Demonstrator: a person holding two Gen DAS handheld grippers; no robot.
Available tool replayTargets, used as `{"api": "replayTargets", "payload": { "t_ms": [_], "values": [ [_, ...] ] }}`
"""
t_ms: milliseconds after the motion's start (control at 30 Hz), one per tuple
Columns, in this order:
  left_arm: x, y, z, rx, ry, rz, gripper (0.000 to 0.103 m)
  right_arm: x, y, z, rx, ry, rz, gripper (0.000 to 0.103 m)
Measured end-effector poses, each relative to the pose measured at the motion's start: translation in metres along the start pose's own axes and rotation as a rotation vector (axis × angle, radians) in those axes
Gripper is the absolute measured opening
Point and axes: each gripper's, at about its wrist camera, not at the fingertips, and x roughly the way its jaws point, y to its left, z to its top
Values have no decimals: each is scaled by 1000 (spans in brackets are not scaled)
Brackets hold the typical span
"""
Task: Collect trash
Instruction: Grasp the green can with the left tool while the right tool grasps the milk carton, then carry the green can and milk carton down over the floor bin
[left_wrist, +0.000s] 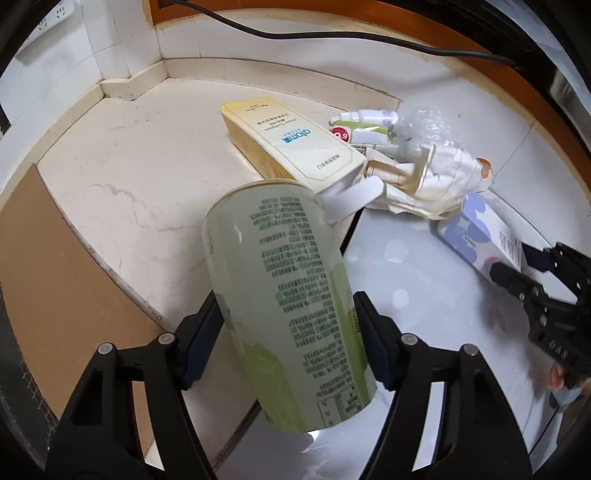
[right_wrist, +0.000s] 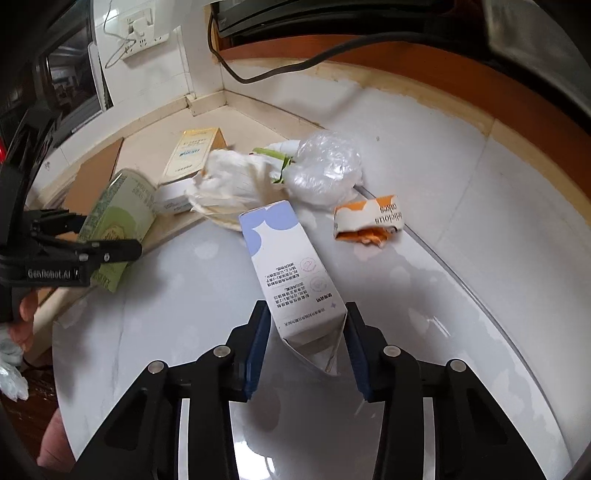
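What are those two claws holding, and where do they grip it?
The left gripper clamps the green can around its middle; the right gripper pinches the white-and-purple box at its open end.

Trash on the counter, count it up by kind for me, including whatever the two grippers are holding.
Cans: 1, the green can in the left gripper.
Cardboard boxes: 3, the blue-and-white box in the right gripper, the yellow toothpaste box, the torn orange box.
Crumpled paper: 1.
Clear plastic bags: 1.
Small tubes and bottles: a cluster, too overlapped to count.
Total: 6 plus the cluster.
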Motion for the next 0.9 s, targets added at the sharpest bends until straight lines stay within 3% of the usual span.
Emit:
{"api": "replayTargets", "payload": {
  "t_ms": [167, 367, 600, 900],
  "values": [
    [-19, -1, -11, -1, -18, -15, 59, -30, 14, -16, 28, -27, -7, 39],
    [-74, -6, -45, 45, -75, -55, 57, -78, 40, -37, 96, -69, -6, 39],
    [-155, -12, -121, 173, -171, -73, 57, -146, 94, -79, 177, -151, 31, 39],
    [-223, 21, -215, 183, -239, -106, 57, -204, 182, -150, 258, -218, 92, 39]
  ]
}}
